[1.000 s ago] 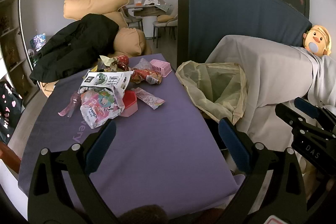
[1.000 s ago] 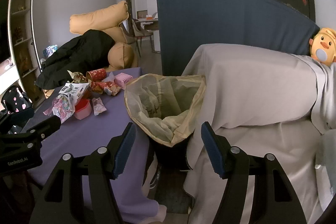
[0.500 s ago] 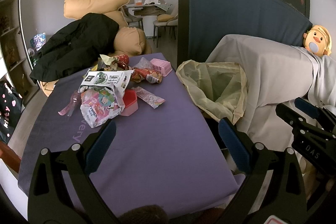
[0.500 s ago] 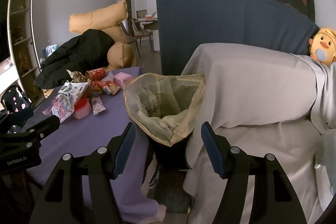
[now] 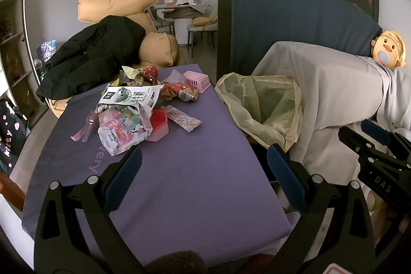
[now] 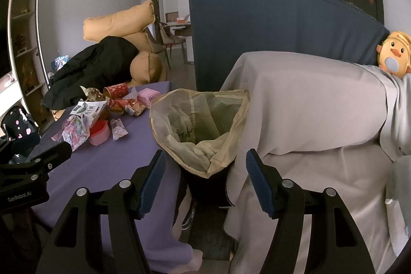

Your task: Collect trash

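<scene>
Trash [image 5: 133, 109] lies unmoved on the purple surface [image 5: 185, 171]; both tongs [image 5: 204, 171] [image 6: 203, 179] stay wide, empty; collecting hasn't begun.

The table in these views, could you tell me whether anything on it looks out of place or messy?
Yes. Torn wrappers, a red cup on its side and a pink basket lie in a loose heap at the far end of the purple table, none yet in the bin bag beside it. Both grippers are open.
</scene>
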`<action>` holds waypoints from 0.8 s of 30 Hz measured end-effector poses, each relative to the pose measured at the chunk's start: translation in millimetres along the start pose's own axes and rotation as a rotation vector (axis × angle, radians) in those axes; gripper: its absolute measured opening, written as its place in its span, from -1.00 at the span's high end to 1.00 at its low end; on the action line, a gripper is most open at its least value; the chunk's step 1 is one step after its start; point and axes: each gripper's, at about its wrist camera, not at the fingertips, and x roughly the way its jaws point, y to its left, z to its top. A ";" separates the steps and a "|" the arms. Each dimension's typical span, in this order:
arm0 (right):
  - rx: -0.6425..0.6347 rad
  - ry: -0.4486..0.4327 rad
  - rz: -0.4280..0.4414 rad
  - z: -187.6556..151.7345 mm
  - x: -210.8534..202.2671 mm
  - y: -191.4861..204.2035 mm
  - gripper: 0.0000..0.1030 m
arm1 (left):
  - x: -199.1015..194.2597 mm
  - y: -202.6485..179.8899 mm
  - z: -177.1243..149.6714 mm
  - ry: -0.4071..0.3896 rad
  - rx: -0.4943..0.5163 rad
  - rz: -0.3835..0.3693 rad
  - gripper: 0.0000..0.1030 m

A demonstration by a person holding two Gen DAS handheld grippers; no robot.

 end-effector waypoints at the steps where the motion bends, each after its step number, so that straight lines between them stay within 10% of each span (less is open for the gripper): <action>1: 0.000 0.001 -0.001 0.0 0.3 -0.3 -0.19 | 0.1 0.0 0.0 0.000 0.000 0.000 -0.81; 24: -0.002 0.003 -0.002 -0.6 2.4 -5.9 -0.19 | -0.2 2.0 -2.7 0.005 -0.002 0.002 -0.81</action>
